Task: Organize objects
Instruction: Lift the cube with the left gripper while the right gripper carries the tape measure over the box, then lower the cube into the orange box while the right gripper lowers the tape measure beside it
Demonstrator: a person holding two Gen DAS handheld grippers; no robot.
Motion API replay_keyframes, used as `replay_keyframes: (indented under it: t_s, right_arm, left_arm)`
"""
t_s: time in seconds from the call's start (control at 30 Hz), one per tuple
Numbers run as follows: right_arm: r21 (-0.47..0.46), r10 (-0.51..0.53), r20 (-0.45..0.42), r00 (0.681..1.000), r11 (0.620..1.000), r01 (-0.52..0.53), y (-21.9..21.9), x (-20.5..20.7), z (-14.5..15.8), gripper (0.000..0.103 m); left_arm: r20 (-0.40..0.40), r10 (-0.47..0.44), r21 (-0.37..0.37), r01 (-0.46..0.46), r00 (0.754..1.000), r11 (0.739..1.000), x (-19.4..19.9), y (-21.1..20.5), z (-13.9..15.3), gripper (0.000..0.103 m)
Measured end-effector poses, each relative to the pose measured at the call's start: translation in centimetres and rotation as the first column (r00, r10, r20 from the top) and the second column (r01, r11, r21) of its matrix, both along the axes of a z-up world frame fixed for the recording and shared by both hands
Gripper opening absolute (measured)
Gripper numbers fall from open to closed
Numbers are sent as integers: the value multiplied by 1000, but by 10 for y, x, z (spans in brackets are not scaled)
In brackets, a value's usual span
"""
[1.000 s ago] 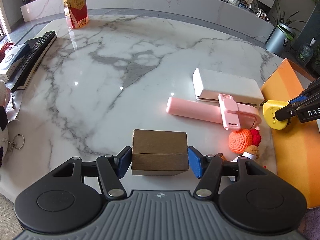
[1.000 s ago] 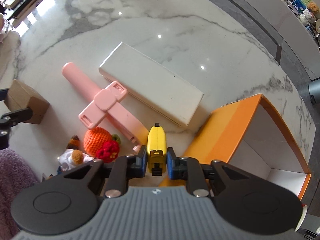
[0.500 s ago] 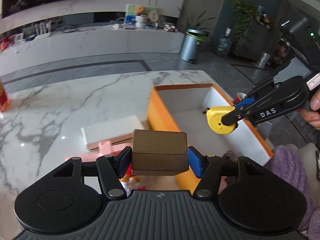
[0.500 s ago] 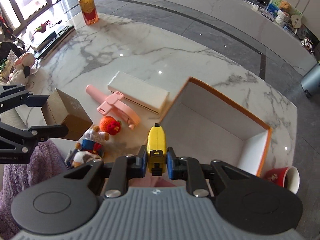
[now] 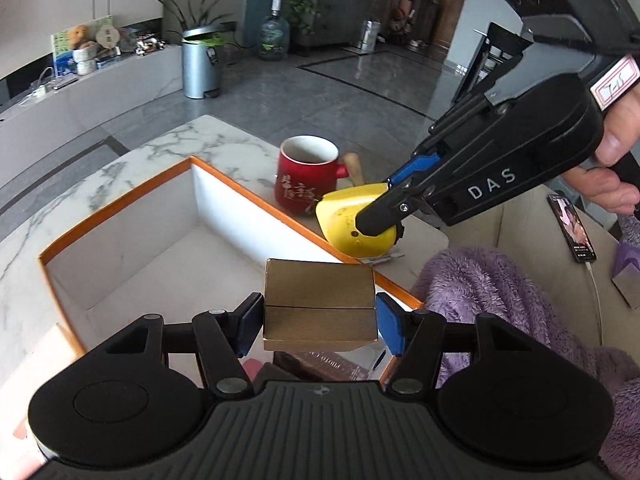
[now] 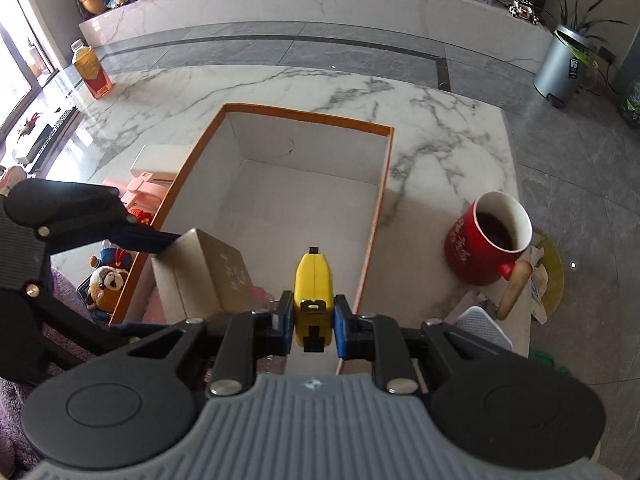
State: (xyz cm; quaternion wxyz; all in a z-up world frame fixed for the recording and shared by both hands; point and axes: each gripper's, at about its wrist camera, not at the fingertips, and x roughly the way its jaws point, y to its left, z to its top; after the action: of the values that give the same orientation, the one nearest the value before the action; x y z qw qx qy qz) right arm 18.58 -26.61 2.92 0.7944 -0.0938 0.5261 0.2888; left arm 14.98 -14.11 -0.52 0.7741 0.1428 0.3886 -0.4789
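Note:
My left gripper [image 5: 319,326] is shut on a small brown box [image 5: 319,304], held in the air over the near corner of the orange-rimmed open box [image 5: 116,204]. In the right wrist view the same brown box [image 6: 204,276] hangs at the orange box's [image 6: 304,116] near left side, with the left gripper's finger [image 6: 152,238] on it. My right gripper [image 6: 313,322] is shut on a yellow tape measure [image 6: 314,284] above the orange box's near edge. From the left wrist camera, the tape measure [image 5: 348,220] and right gripper [image 5: 390,204] sit past the box's right wall. The box's white inside looks bare.
A red mug [image 6: 486,242] with dark liquid stands on the marble table [image 6: 440,136] right of the box. Left of the box lie a white case [image 6: 154,160], a pink holder [image 6: 140,192] and small plush toys [image 6: 106,276]. A purple fleece [image 5: 500,292] and a phone [image 5: 572,228] lie near right.
Both grippers swung from the table's object cluster over to the orange box, rising and rolling. The brown box and the tape measure stayed gripped. The box's inside and the red mug came into view.

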Motion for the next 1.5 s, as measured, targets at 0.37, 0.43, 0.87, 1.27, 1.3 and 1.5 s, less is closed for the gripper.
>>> replay_keyframes:
  t_s: [0.37,0.43,0.87,1.27,1.3,1.5]
  right_arm:
    - [77,-26,-39,999,997,29,-31,21,-19,21]
    - [83,-22,-45,999,996,26,-32,24,-22,21]
    - [98,7,-64,998,995,0,-29,28,-31,21]
    - [101,52,-82,995,994,-43,-19,26,-35,21]
    - [101,59,-82,995,994,-51,-18,25,-35,21]
    - [84,89,-84,992,993,-82,-6,27,-36,21]
  left_arm:
    - [-69,-175,76,180,982,981,27,-51,-55,70]
    - [-77,-191,83,197,979,977,31,-54,-60,70]
    - [-173,-278,96,297,945,950,36,-62,-89,70]
    - [-295,-317,110,362,901,926,50,-73,-97,70]
    - [-306,-319,103,364,897,926,52,-72,-99,71]
    - [-376,-308,39,347,874,937,61,-63,-99,78]
